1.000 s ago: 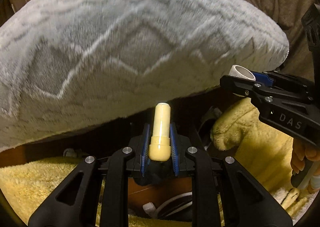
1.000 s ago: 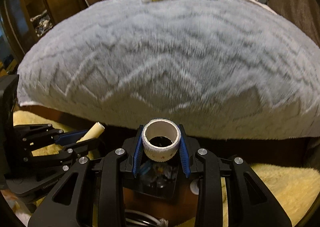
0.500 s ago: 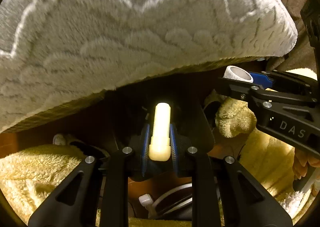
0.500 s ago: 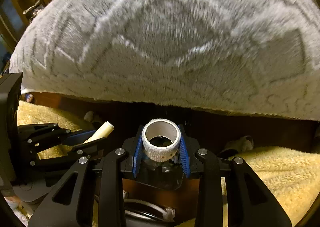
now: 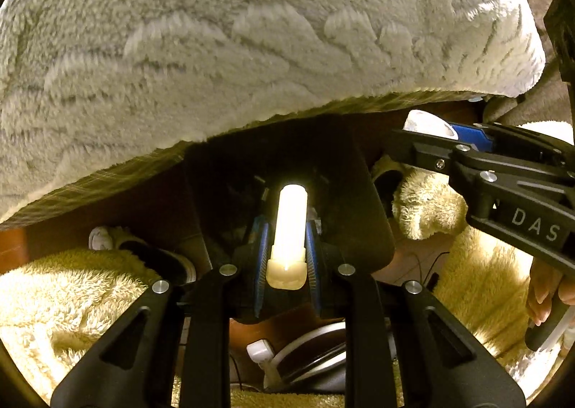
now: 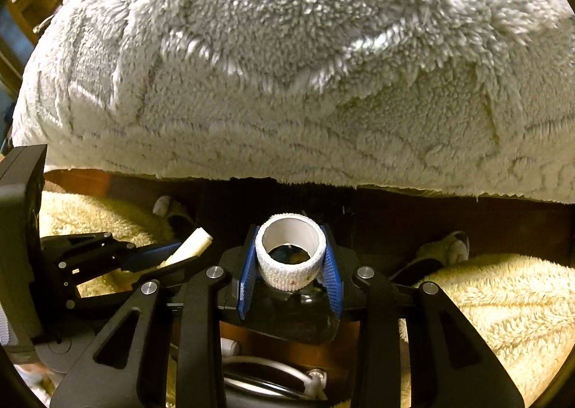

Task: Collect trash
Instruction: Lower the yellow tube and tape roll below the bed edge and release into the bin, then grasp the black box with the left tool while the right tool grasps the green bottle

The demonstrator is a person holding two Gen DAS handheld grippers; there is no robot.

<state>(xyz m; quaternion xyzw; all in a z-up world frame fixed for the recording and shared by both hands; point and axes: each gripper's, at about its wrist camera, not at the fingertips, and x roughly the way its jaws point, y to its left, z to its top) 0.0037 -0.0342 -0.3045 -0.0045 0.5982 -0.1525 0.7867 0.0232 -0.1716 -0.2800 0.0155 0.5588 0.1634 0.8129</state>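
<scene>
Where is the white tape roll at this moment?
The tape roll is held between the jaws of the right gripper, low and central in the right wrist view, below the blanket edge; the left wrist view shows it at right.

The fluffy grey-white blanket runs past the top and side edges in both views, hiding whatever it covers. Below its hem, the space is too dark to read. A white-tipped object lies half buried in the shaggy yellow rug beneath the blanket, identity unclear.
</scene>
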